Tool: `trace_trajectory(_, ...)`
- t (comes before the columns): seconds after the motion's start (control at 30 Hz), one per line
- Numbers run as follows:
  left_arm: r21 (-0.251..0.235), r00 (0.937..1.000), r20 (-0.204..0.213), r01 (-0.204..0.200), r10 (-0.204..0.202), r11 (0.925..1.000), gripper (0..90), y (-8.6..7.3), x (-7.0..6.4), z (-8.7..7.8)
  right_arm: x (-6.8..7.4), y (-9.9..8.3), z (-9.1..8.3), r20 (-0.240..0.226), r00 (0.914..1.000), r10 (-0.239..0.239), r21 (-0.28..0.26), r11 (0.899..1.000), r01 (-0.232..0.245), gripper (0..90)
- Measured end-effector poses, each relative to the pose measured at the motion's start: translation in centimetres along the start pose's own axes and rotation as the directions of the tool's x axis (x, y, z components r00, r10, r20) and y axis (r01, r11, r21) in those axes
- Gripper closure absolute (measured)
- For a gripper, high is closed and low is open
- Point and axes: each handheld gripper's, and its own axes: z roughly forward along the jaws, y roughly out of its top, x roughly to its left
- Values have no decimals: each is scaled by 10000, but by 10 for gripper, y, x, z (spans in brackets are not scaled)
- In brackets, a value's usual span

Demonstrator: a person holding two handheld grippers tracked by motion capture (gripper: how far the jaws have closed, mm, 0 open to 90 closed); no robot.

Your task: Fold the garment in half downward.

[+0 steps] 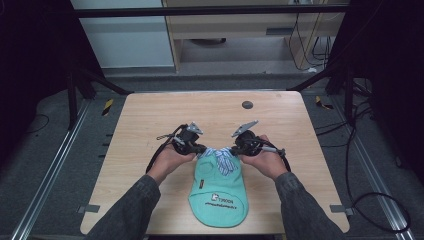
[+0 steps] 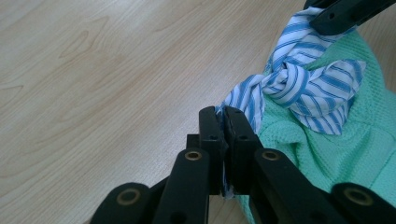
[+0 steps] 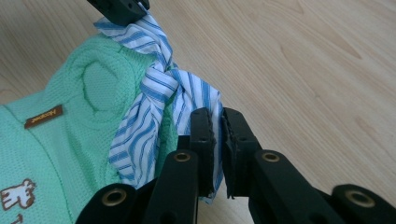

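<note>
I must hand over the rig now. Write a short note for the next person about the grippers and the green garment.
Left gripper: shut on one end of the striped tie.
Right gripper: shut on the other end.
The green garment lies flat at the near edge of the table, its tie at the far end.
Done: one knot is formed.
Left: probably pull it tight, then release.

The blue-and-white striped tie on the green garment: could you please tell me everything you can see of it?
The striped tie is thin woven-looking cloth, white with blue stripes, knotted once at its middle. It lies at the far end of the mint-green knit garment on the wooden table. Each end is pinched: the left gripper is shut on one tail, the right gripper on the other, and a loose flap hangs over the green fabric.
</note>
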Motion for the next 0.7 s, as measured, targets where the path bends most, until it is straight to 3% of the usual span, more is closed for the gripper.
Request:
trace_trajectory(0.47,-222,9996,-121,-258,255,9994,870,10,3,-17,-1,14,-16,155,9981,-595,-235,9979,599,836)
trace_trajectory(0.7,-221,9991,-179,-390,386,9990,870,12,2,-20,0,17,-19,183,9976,-663,-271,9974,667,836)
